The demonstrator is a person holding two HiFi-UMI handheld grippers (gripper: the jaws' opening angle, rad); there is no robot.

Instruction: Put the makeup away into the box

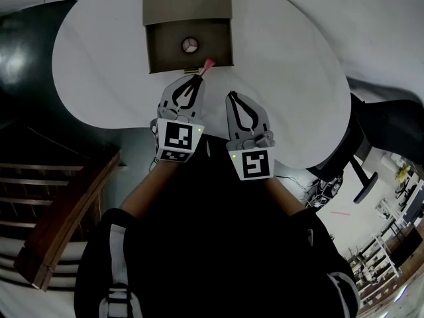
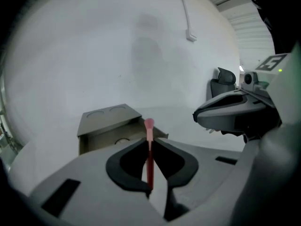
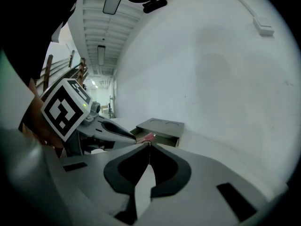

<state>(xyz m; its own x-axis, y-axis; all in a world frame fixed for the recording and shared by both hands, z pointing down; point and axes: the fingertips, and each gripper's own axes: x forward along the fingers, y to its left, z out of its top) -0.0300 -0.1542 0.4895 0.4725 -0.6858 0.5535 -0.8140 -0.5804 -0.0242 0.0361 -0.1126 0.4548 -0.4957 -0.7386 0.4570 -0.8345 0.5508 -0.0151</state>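
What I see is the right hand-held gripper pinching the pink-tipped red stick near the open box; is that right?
Wrong side: the left hand-held gripper pinches the pink-tipped red stick near the open box, as the left gripper view shows. The right hand-held gripper is shut on nothing.

Head view steeply down, both gripper views low, facing forward, all sharing box

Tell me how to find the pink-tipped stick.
Find the round white table with the grey box. In front of its open drawer, the left gripper pinches a makeup stick. It is the only thin red thing, tipped pink.
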